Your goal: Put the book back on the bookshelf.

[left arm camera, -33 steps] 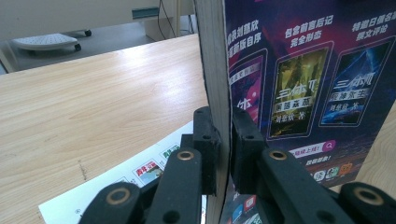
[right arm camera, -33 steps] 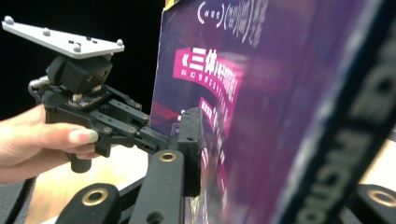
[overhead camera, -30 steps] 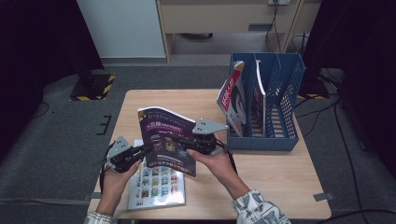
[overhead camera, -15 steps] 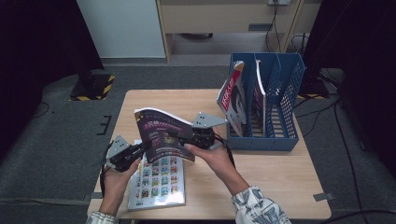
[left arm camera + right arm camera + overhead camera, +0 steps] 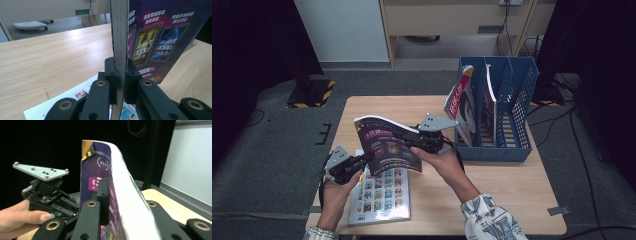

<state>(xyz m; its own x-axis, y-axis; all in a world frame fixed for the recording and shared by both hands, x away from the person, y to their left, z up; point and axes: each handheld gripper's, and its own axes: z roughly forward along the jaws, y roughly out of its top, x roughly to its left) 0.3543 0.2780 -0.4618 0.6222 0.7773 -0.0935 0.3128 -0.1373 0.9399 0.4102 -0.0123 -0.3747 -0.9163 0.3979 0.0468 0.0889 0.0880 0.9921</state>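
Note:
A purple magazine hangs tilted above the table, held from both sides. My left gripper is shut on its lower left edge; in the left gripper view the jaws pinch the stack of pages beside the purple cover. My right gripper holds the right edge. Its jaws have just been closing with the magazine between them. In the right gripper view the gripper has one pad on the cover, and the curled white page hides the other. The left gripper shows beyond.
A second magazine with a grid of small pictures lies flat near the wooden table's front left edge. A blue file rack stands at the right rear, with upright magazines in its left slots.
The right gripper rose a little with the magazine's right edge, and the purple magazine tipped up steeper. The left gripper stayed where it was, still clamped on the lower edge.

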